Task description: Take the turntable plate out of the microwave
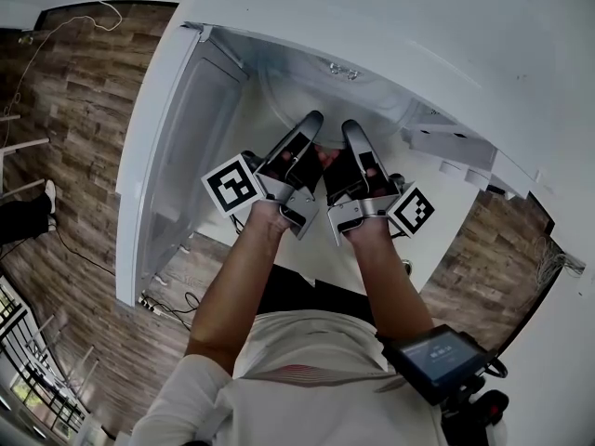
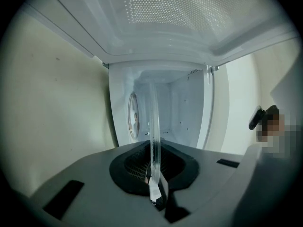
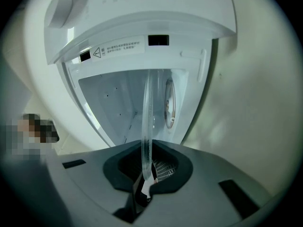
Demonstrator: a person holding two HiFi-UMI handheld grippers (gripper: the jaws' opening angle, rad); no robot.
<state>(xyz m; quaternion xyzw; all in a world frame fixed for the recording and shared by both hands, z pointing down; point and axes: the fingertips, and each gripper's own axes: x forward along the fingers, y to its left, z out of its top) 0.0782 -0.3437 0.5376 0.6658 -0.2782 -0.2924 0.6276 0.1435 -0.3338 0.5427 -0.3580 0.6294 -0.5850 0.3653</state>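
Note:
The clear glass turntable plate [image 1: 307, 86] is held flat at the mouth of the white microwave [image 1: 446, 137], with a gripper clamped on its near rim from each side. My left gripper [image 1: 311, 119] is shut on the rim. In the left gripper view the plate [image 2: 154, 126] runs edge-on as a clear strip out of the closed jaws of the left gripper [image 2: 154, 174]. My right gripper [image 1: 353, 128] grips beside it. In the right gripper view the plate [image 3: 147, 112] again shows edge-on, pinched by the right gripper [image 3: 146, 174]. The lit cavity [image 2: 184, 108] lies behind.
The microwave door [image 1: 177, 156] stands swung open at the left, and its perforated window [image 2: 180, 8] shows beside the left gripper. The control panel with a knob [image 3: 61, 8] is on the right side. Wooden floor [image 1: 84, 110] with cables lies below. A black device [image 1: 437, 360] hangs at the person's waist.

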